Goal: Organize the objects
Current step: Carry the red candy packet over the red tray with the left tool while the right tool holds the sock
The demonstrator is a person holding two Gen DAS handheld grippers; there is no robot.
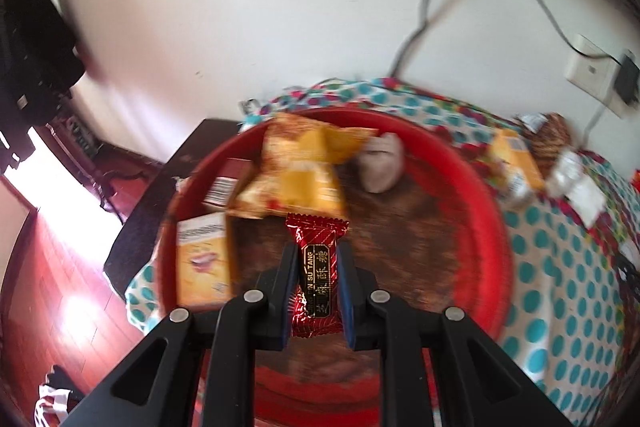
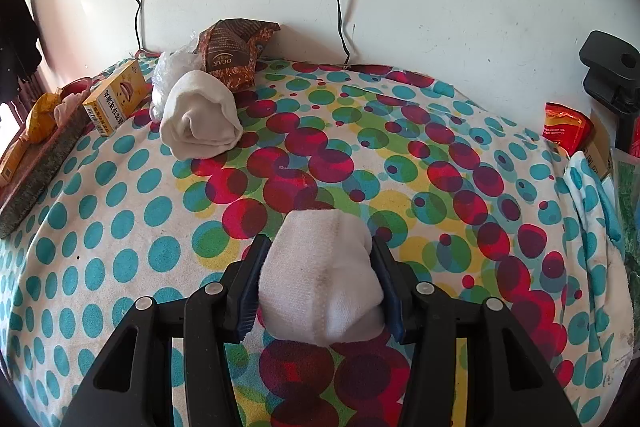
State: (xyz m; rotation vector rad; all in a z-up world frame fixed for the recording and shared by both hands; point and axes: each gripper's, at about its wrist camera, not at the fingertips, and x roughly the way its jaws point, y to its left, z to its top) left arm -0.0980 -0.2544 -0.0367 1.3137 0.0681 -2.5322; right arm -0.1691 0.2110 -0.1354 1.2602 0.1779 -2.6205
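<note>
While left jaws pinch a red candy (image 1: 316, 275), right jaws clamp a white sock (image 2: 322, 287).

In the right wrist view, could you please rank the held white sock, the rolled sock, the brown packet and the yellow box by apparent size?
1. Held white sock, though nearness inflates it
2. Rolled sock
3. Brown packet
4. Yellow box, close to the packet
</note>
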